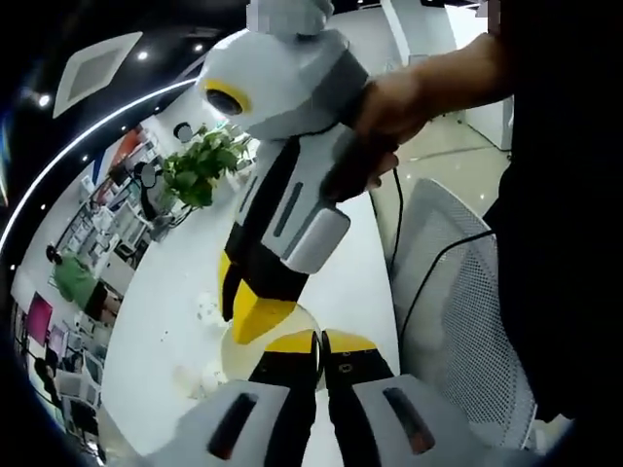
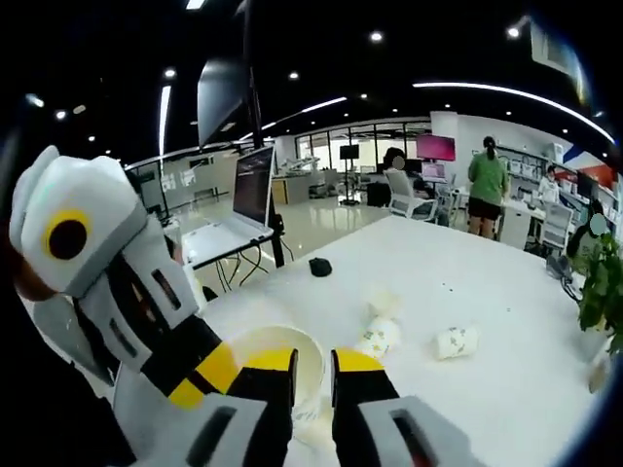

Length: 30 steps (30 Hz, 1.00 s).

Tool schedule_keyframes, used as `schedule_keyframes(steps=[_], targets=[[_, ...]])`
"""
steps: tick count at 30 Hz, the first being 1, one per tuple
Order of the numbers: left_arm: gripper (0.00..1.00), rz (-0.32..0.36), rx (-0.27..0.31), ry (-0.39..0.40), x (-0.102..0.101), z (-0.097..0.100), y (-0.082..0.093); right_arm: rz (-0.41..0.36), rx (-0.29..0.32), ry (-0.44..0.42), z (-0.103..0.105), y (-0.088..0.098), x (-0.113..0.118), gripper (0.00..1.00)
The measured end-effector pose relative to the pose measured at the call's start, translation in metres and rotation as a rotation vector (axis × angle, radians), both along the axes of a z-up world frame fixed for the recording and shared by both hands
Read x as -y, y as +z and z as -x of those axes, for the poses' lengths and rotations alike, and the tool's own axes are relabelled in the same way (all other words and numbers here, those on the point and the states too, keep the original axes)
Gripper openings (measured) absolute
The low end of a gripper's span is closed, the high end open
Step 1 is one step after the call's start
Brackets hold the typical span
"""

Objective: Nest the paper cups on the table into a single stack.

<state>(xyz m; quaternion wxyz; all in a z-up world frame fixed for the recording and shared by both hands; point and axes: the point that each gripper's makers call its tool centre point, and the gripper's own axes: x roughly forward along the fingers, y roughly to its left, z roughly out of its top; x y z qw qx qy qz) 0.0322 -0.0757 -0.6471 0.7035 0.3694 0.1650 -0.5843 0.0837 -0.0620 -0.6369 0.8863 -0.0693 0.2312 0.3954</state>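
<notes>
Left gripper view: my left gripper (image 1: 319, 342) shows its yellow-tipped jaws nearly together, a thin dark slit between them, at the near rim of the open paper cup (image 1: 234, 362). I cannot tell whether they pinch the cup wall. My right gripper (image 1: 255, 309) comes in from above the cup, its tips over the cup's far rim; I cannot tell its opening here. Loose cups (image 1: 206, 309) lie on the table (image 1: 165, 311) beyond the open cup.

Right gripper view: my right gripper (image 2: 313, 375) has its jaws a narrow gap apart, straddling the cup's (image 2: 292, 360) rim. The left gripper (image 2: 209, 375) meets the same cup from the left. Three loose cups (image 2: 456, 341) lie on their sides past the open cup; a dark mouse (image 2: 319, 266) lies farther beyond.

Risk: both grippers crowd one thin rim. Squeezing may crush it oval, blocking nesting. Tips may collide. The loose cups can roll when touched.
</notes>
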Motion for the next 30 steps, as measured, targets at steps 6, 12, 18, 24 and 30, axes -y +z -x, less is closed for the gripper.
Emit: schedule_keyframes(steps=[6,12,18,24,30], targets=[[0.00,-0.007,0.003,-0.011,0.002,0.003,-0.003,0.041,-0.006,0.008,0.001,-0.008,0.000,0.03],[0.00,-0.002,-0.003,-0.007,0.004,0.004,-0.006,0.066,-0.009,0.012,0.000,-0.013,0.002,0.00],[0.12,0.032,0.003,0.004,0.006,0.002,-0.006,0.057,-0.015,-0.023,-0.006,-0.012,0.008,0.00],[0.26,0.107,0.003,0.051,0.006,-0.003,0.001,0.044,-0.034,-0.055,-0.009,-0.015,0.014,0.00],[0.36,0.274,-0.037,0.167,0.002,-0.014,0.017,0.037,-0.061,-0.081,-0.012,-0.023,0.019,0.00]])
